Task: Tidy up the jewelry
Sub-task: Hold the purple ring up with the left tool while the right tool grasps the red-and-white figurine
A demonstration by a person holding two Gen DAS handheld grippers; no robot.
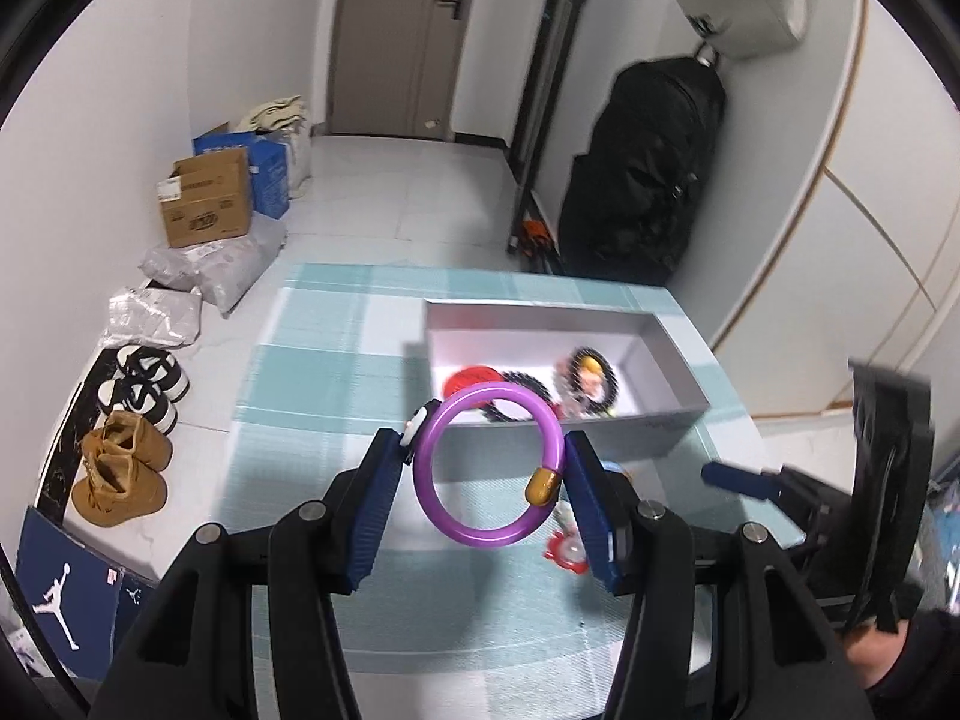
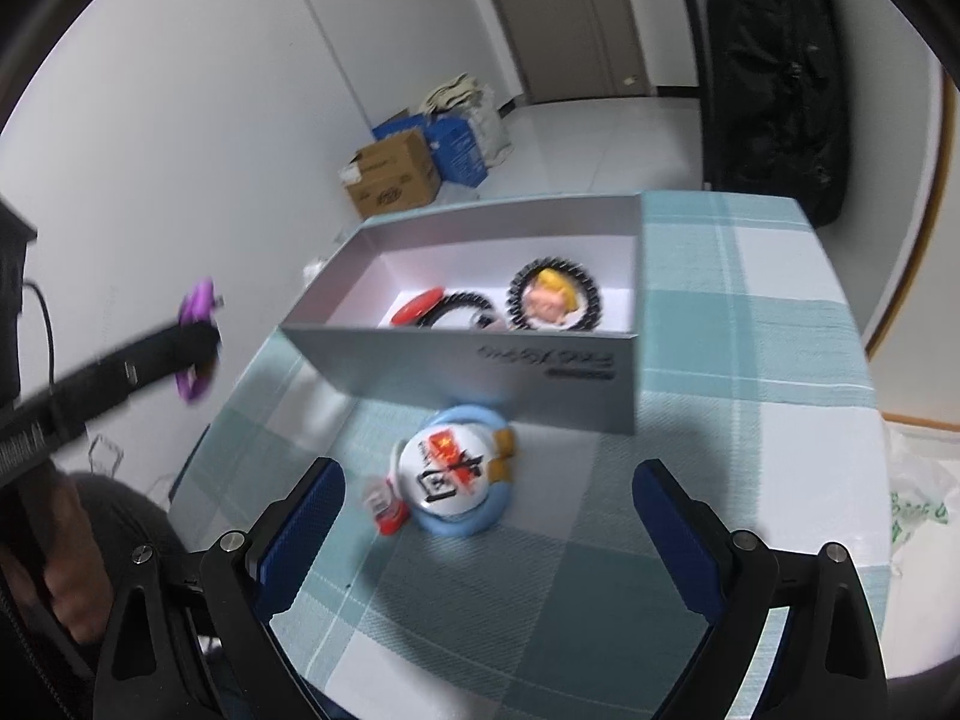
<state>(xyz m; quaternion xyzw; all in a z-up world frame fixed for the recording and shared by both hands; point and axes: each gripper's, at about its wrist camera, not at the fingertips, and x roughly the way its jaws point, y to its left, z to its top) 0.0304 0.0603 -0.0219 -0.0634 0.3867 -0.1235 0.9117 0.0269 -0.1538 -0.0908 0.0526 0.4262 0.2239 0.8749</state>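
My left gripper [image 1: 489, 456] is shut on a purple bangle [image 1: 432, 501] with a gold clasp and holds it above the table, just short of the grey open box [image 1: 654, 429]. The box holds a red piece [image 1: 465, 381], a black beaded ring [image 1: 522, 381] and a cartoon charm in a black ring [image 1: 591, 375]. My right gripper [image 2: 489, 483] is open above a light blue bangle with a white badge [image 2: 450, 471] and a small red piece [image 2: 384, 507] on the cloth before the box [image 2: 540, 372]. The purple bangle [image 2: 198, 303] shows at the left.
The table has a teal checked cloth [image 1: 336, 360]. On the floor at the left are shoes [image 1: 120, 474], parcels and cardboard boxes [image 1: 207, 198]. A black bag [image 1: 648, 168] stands beyond the table. A white plastic bag [image 2: 918, 504] lies at the table's right edge.
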